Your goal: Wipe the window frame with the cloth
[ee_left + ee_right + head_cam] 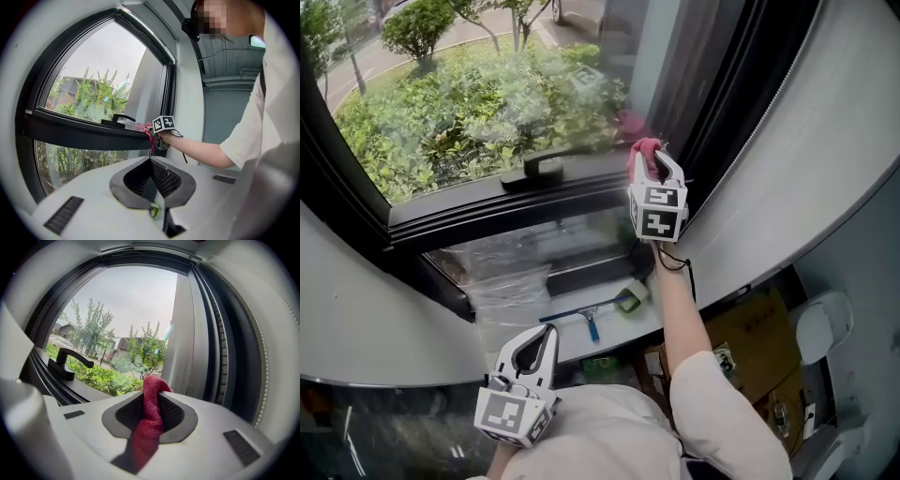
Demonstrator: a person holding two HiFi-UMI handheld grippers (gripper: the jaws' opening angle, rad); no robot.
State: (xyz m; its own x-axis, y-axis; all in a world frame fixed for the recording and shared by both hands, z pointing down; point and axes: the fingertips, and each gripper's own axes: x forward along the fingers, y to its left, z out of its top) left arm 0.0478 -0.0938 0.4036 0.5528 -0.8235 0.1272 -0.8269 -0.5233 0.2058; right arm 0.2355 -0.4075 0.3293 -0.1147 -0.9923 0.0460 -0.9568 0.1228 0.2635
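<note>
Red cloth (643, 150) held at the dark window frame (487, 211), to the right of the window handle (539, 169).

The right gripper (656, 161) pinches the cloth between its jaws, and a fold of it sticks out past the tips near the frame's corner, well right of the handle. The left gripper (544, 332) hangs far below the handle, close to the person's body, with its jaws pressed together on nothing.

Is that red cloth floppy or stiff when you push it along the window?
Probably floppy: the red cloth bunches and droops where the right gripper pinches it. Its woven texture looks soft and light, so it likely won't slip out.
</note>
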